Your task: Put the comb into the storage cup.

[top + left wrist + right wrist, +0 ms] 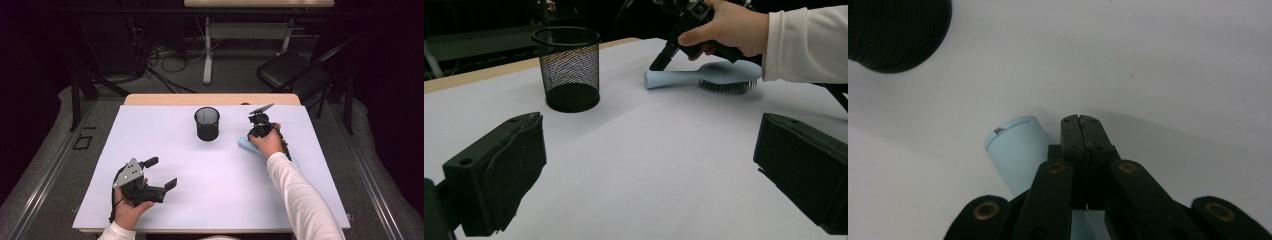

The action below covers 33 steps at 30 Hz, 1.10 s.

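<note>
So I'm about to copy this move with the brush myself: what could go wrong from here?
1. The right claw is shut with nothing between its jaws, beside the light blue hairbrush handle; pressing down could shove the brush instead of gripping it.
2. The black mesh cup stands upright close by; a sweep that way might tip it.
3. The left claw sits open and far off, so it likely cannot steady the brush quickly.

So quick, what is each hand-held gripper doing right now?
Left hand-held gripper: open, holding nothing.
Right hand-held gripper: closed, nothing between its jaws, beside the blue hairbrush handle.
</note>
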Available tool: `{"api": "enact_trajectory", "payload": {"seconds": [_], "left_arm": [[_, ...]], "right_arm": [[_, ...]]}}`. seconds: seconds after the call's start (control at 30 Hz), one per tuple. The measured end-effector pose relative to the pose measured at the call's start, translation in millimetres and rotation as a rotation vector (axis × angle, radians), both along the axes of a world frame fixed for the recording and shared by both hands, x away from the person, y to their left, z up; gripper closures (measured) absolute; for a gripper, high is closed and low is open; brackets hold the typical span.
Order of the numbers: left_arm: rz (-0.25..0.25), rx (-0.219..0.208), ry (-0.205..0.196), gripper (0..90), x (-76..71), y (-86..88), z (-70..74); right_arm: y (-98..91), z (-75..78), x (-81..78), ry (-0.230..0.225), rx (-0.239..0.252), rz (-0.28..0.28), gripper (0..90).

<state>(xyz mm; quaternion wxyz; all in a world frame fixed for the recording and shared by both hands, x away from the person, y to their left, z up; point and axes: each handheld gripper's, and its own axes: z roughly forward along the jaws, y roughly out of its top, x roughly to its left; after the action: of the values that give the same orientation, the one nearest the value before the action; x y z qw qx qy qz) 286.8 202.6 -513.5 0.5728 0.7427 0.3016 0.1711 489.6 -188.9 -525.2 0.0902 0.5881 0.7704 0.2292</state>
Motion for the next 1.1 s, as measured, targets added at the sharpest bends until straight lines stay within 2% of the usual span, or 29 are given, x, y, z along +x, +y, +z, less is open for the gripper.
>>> {"api": "enact_trajectory", "payload": {"seconds": [0.13, 0.33, 0.4, 0.47, 0.6, 0.63, 0.67, 0.73, 0.9, 1.1], "left_arm": [[-0.002, -0.002, 0.0, 0.6, 0.3, 0.6, 0.0], [-0.005, -0.003, 0.0, 0.6, 0.3, 0.2, -0.2], [0.0, -0.001, 0.001, 0.6, 0.1, 0.1, -0.1], [0.001, 0.001, 0.001, 0.6, 0.0, -0.1, 0.0], [0.002, 0.001, 0.001, 0.6, 0.0, -0.1, 0.0], [0.002, 0.001, 0.001, 0.6, 0.0, -0.1, 0.0], [0.002, 0.001, 0.001, 0.6, 0.0, -0.2, -0.1], [0.003, 0.001, 0.001, 0.6, 0.0, -0.2, -0.1], [-0.001, 0.0, 0.004, 0.6, 0.3, -0.4, -0.6], [-0.001, -0.001, 0.004, 0.6, 0.3, -1.1, -0.9]], "right_arm": [[4.5, -3.7, -4.8, -0.006, 0.015, 0.025, 90.0], [10.2, -4.9, -15.3, 0.004, 0.008, 0.057, 90.0], [11.3, -6.4, -18.5, -0.009, 0.008, 0.077, 90.0], [12.5, -5.7, -22.2, -0.002, 0.002, 0.089, 90.0], [15.3, -4.5, -30.7, -0.023, 0.017, 0.116, 90.0], [16.1, -1.6, -33.2, 0.007, -0.01, 0.124, 90.0], [17.3, -4.9, -35.0, -0.03, 0.023, 0.128, 90.0], [18.2, -4.1, -38.6, -0.018, 0.006, 0.147, 90.0], [21.3, -4.2, -48.4, -0.02, 0.019, 0.171, 90.0], [23.6, -3.0, -62.1, -0.01, 0.003, 0.209, 90.0]]}}
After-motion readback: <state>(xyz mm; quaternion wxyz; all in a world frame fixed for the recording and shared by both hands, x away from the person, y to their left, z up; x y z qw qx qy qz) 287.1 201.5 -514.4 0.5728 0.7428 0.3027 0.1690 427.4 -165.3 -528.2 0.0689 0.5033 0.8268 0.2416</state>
